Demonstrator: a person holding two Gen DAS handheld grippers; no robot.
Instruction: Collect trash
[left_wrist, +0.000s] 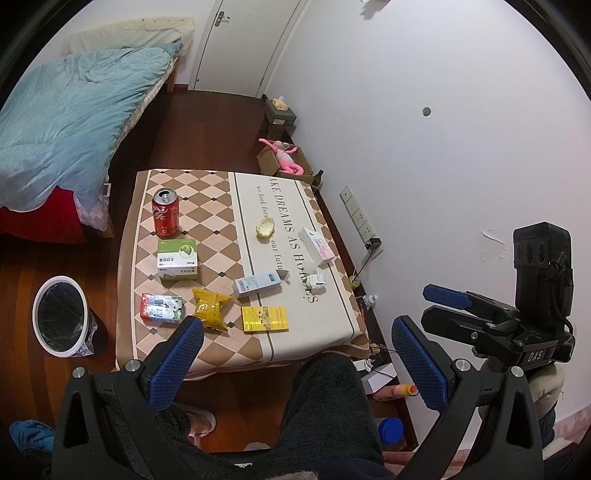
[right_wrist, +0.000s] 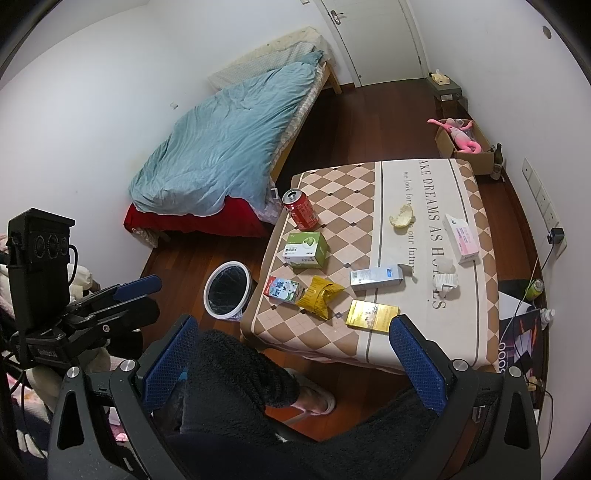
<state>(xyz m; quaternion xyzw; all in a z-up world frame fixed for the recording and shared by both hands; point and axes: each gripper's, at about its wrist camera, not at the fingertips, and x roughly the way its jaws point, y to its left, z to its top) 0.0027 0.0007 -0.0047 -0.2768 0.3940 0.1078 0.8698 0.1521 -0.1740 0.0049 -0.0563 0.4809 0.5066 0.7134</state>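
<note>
Tablecloth (left_wrist: 295, 221) print: "DREAMS AS"; right claw (left_wrist: 436, 295) body: "DAS".

Right tool (right_wrist: 291, 365) spread empty above lap, littered table (right_wrist: 413, 343) ahead, bin (right_wrist: 226, 290) beside table

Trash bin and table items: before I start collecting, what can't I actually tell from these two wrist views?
- Trash bin contents: both views show only the dark liner inside.
- Red can: opened, but whether it is empty cannot be seen.
- Box labels, e.g. the green-and-white box: print too small to read.
- Table's near edge: partly hidden by the person's dark sleeve and the right gripper fingers.
</note>
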